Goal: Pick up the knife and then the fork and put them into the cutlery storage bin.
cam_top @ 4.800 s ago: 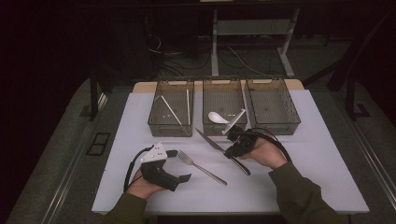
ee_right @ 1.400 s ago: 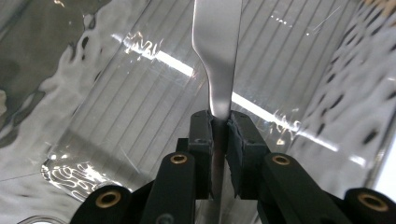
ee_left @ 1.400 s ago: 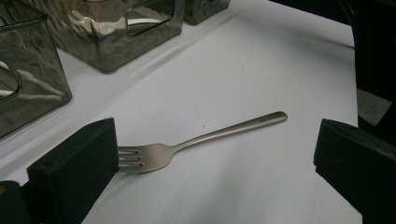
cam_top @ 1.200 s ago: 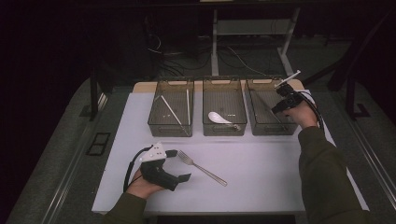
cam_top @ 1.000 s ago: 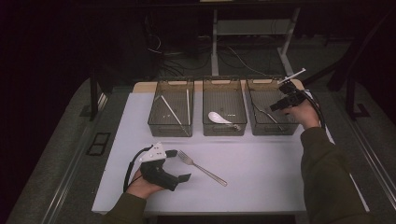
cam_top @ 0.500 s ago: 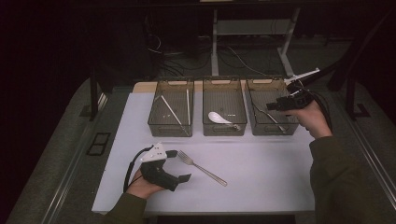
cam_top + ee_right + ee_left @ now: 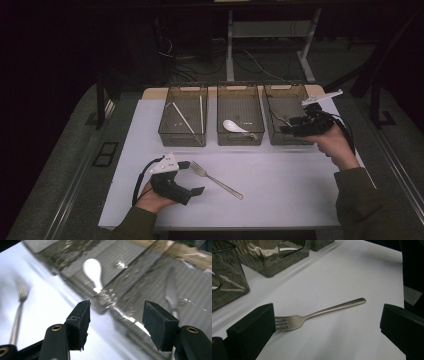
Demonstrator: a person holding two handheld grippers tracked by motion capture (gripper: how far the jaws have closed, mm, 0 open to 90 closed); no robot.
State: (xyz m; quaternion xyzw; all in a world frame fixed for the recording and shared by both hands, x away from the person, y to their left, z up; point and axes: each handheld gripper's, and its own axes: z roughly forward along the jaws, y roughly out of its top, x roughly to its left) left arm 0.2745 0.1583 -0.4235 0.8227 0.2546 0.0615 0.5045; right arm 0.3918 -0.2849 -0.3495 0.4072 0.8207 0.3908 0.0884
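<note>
While jaws gape empty, slim silver fork (image 7: pixel 317 313) flat on white table (image 7: pixel 300 185)

You see a dim room in the high view; only the white table (image 7: pixel 280 185) is lit, from above. The left gripper view is sharp, with soft shadows. The right gripper view is motion-blurred, with glare on the bins (image 7: pixel 150 272).
</note>
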